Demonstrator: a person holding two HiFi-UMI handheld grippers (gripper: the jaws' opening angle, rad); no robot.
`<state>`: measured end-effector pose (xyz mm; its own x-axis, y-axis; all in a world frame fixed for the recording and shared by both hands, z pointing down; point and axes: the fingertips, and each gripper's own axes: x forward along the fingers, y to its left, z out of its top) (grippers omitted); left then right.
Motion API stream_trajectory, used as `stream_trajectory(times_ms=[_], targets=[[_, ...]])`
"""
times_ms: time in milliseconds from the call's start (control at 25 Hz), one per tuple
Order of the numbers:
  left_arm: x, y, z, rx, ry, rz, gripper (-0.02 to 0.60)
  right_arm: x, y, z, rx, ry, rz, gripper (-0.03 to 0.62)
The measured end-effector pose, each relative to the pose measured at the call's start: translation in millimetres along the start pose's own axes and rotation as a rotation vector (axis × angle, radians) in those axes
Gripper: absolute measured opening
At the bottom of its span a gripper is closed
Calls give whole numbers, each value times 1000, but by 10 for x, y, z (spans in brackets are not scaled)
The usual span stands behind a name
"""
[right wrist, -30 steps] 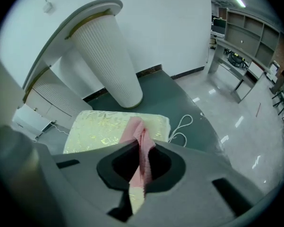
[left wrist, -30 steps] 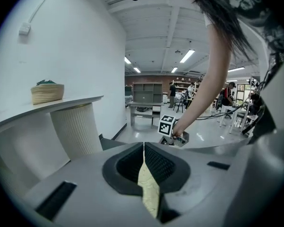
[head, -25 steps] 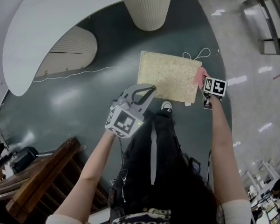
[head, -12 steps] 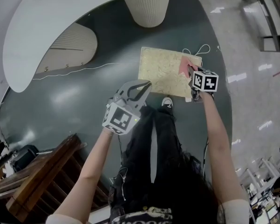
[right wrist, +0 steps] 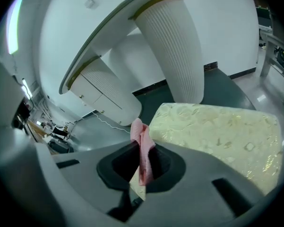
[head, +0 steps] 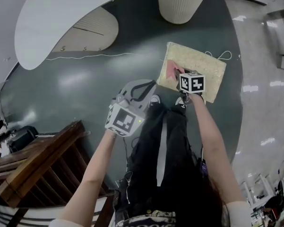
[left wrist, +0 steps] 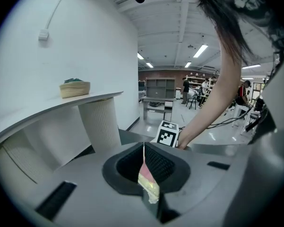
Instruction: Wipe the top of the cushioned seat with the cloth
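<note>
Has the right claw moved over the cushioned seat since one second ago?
Yes. Holding the cloth, the right claw went from the right edge of the cushioned seat toward its left edge.

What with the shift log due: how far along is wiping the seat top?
Done: the cloth is clamped in the right claw, and over the last second it swept across the cushioned seat from right edge to left side. In hand: that pass, cloth at the left end. Left: any unwiped strips, which I can't judge; the left claw hangs shut, off the seat.
</note>
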<state>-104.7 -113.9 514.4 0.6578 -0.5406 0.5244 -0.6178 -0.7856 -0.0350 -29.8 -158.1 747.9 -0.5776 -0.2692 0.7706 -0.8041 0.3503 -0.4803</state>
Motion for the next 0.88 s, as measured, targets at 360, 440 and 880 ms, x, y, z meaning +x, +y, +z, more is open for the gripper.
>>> stream_trajectory(times_ms=[360, 440, 880], targets=[[-220, -5, -272, -36, 18, 28, 9, 233, -56, -252, -4, 69, -53, 11], [-191, -45, -257, -32, 16, 20, 9, 139, -210, -276, 6, 70, -81, 11], [266, -449, 32, 23, -4, -107, 9, -729, -1342, -660, 156, 31, -265, 11]])
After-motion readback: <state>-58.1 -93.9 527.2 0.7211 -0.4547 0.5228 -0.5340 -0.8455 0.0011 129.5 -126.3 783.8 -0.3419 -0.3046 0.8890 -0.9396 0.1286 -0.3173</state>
